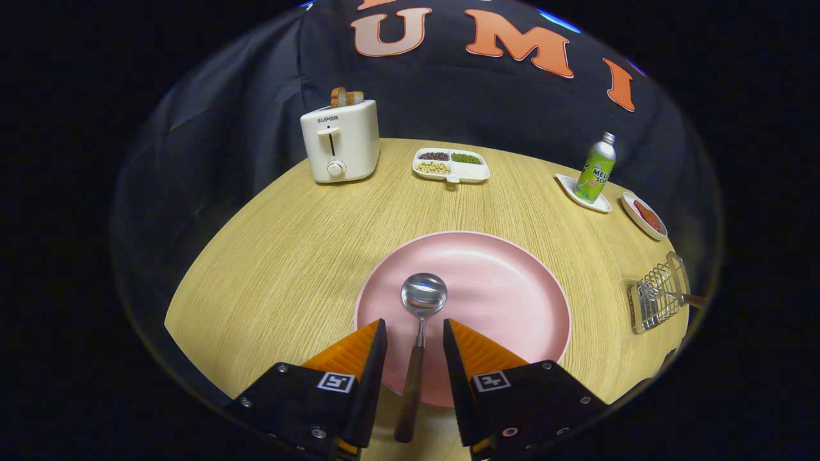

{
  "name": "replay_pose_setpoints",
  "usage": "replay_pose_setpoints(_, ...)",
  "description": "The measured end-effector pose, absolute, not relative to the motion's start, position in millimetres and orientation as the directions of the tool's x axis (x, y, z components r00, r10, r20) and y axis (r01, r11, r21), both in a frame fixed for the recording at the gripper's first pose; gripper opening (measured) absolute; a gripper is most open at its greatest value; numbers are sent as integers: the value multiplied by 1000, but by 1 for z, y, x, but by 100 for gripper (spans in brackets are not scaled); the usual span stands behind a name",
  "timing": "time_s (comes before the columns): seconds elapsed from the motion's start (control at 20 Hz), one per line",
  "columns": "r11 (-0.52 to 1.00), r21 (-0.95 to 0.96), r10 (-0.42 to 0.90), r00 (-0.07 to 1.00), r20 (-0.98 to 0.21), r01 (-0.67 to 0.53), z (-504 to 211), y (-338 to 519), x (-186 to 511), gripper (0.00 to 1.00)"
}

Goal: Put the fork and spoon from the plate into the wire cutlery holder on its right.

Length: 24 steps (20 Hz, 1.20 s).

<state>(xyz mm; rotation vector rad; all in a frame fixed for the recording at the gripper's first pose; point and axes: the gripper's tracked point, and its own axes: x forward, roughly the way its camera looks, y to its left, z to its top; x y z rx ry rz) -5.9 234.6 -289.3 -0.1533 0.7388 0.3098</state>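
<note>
**Spoon between the spread fingers, over the pink plate**

We see our gripper (415, 333) with its two fingers spread apart, neither one touching anything. Between them lies the metal spoon with a dark wooden handle (419, 320): its shiny bowl sits just ahead of the fingertips on the round pink plate (506, 288), and its handle runs back between the fingers, past the plate's near rim and over the light wooden table (269, 256).

Far beyond the fingers, to the left, stands a cream-white toaster (341, 144) marked SUPOR on its front, with a lever slot and a round dial below; two slices of browned bread (346, 97) stick up from its top. Straight beyond the plate sits a white divided tray (452, 165): one compartment holds dark beans, one green beans, one pale yellow beans, and the fourth looks bare.

Beyond and to the right, a green drink bottle with a silver cap (597, 168) stands on a small white square dish (584, 194); its label is too small for us to read with certainty. Next to it a small white oval dish (644, 216) holds something red.

Well to the right of the fingers, beside the plate, is the wire cutlery holder (660, 293), with a dark handle poking out of it toward the right.
</note>
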Motion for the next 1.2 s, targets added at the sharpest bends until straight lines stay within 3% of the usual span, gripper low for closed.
replay_pose_setpoints(0.35,950,-5,210,655,-726,-311,-306,233,-9,29)
replay_pose_setpoints(0.5,956,49,230,637,-736,-290,-302,235,-12,5)
replay_pose_setpoints(1.2,967,83,227,665,-711,-240,-246,171,-10,4)
